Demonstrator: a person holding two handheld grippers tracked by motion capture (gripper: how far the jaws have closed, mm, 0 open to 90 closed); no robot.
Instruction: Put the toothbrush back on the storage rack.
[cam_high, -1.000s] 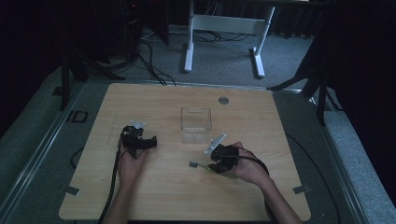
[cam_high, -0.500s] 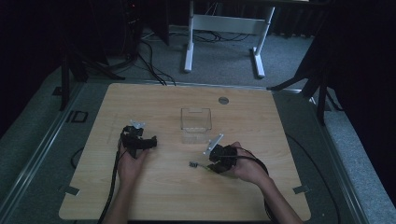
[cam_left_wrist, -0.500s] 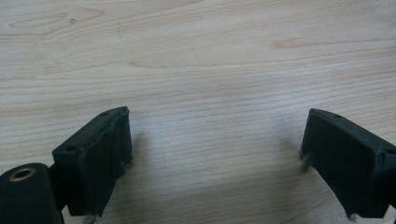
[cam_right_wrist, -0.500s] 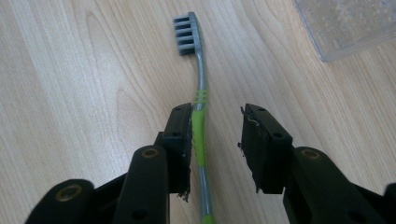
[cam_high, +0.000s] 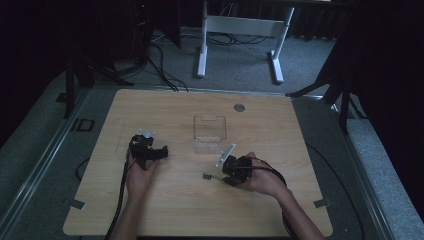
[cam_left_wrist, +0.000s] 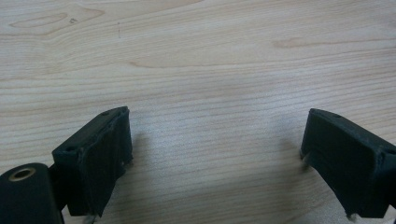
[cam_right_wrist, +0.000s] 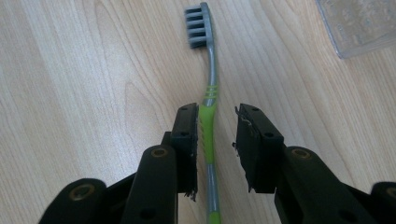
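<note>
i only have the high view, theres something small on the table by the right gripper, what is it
Observer: A toothbrush, green and grey handle, lying flat on the table.
Operator: is it between the fingers yet
Observer: Yes. In the right gripper view the handle runs between the right gripper fingers, close against one and apart from the other. The jaws have just been closing, not yet clamped.
Operator: which way is the head
Observer: The bristle head points away from the gripper, with a corner of the clear container off to one side of it.
Operator: left gripper doing anything
Observer: The left gripper stands wide open over bare wood, nothing between its fingers.
</note>
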